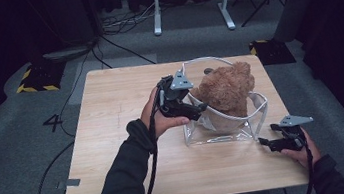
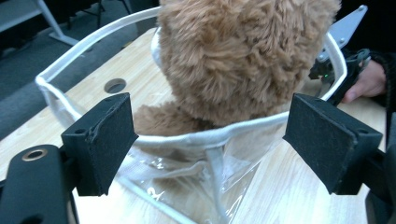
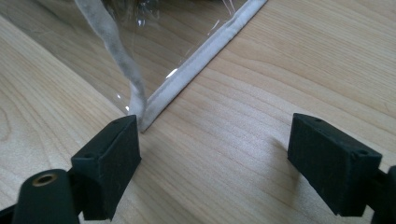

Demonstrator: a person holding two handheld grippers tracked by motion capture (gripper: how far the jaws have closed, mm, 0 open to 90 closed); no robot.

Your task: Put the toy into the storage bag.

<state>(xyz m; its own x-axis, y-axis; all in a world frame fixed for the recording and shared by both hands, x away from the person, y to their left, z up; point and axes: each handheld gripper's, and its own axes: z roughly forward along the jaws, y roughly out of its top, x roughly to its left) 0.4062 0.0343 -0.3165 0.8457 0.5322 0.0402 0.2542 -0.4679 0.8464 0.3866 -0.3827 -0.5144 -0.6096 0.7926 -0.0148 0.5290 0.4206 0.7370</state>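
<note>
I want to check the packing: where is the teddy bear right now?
In the high view the teddy bear sits inside the clear bag at the table's right half, with the open left gripper at the bag's left rim.

The top of the brown teddy bear (image 2: pixel 243 60) was cut off by the upper edge of the left gripper view, and its lower body sat hidden behind the white-trimmed wall of the clear bag (image 2: pixel 205 140). In the right gripper view, the bag ran off the top edge. In the high view, the surface's (image 1: pixel 114 135) near edge was covered by the person's sleeves.
</note>
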